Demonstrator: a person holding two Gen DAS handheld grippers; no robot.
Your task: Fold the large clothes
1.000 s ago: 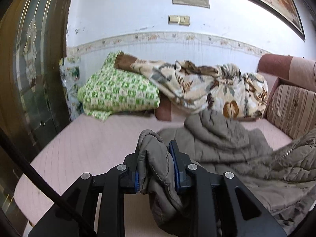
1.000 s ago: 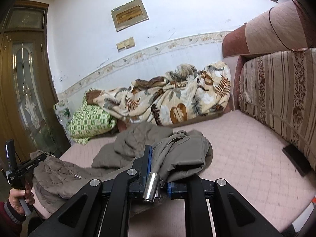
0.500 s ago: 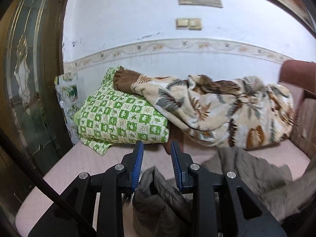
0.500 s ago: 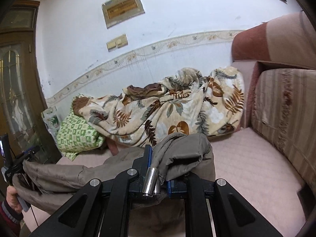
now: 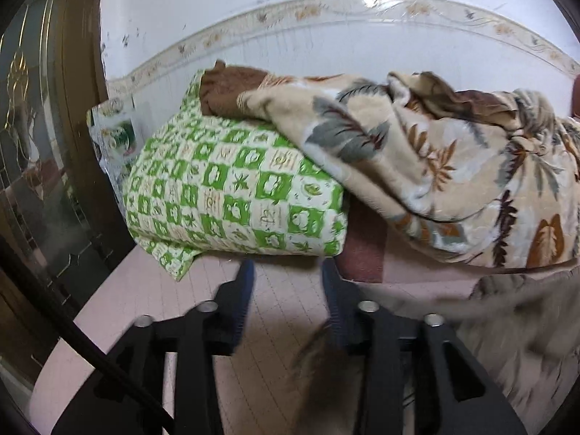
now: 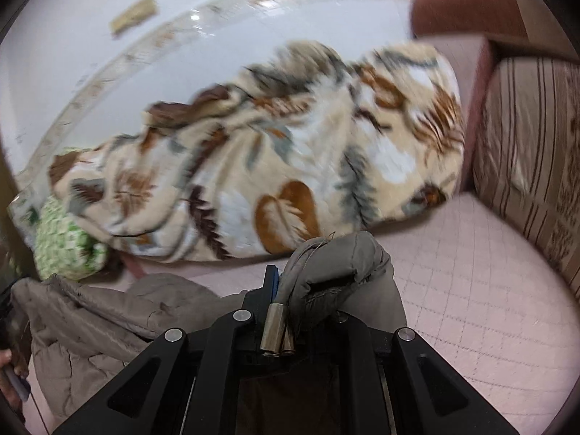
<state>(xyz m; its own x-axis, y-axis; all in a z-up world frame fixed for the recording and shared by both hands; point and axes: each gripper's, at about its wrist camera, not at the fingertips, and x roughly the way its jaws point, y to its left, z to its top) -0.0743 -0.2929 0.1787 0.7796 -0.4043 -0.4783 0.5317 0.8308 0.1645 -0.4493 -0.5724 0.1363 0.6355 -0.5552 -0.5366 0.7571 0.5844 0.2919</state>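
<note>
A grey-brown padded jacket (image 6: 108,319) lies crumpled on the pink quilted mattress (image 6: 471,282). My right gripper (image 6: 290,290) is shut on a thick fold of that jacket (image 6: 333,272), and two metal cord ends (image 6: 275,330) hang over its fingers. In the left wrist view my left gripper (image 5: 286,272) has its jaws opening, with bare mattress (image 5: 282,311) showing between the fingers. A blurred piece of jacket (image 5: 319,362) drops beside the right finger, free of the pads. More jacket (image 5: 507,333) lies to the right.
A green checked pillow (image 5: 232,195) and a leaf-print blanket (image 5: 435,166) lie against the wall just ahead. A wooden glass door (image 5: 43,145) stands at the left. A striped back cushion (image 6: 529,152) borders the right side. A hand (image 6: 7,373) shows at the left edge.
Both grippers have swept forward towards the pillow and blanket. The left jaws have spread and the jacket fold has slipped out from between them. The right gripper keeps its fold.
</note>
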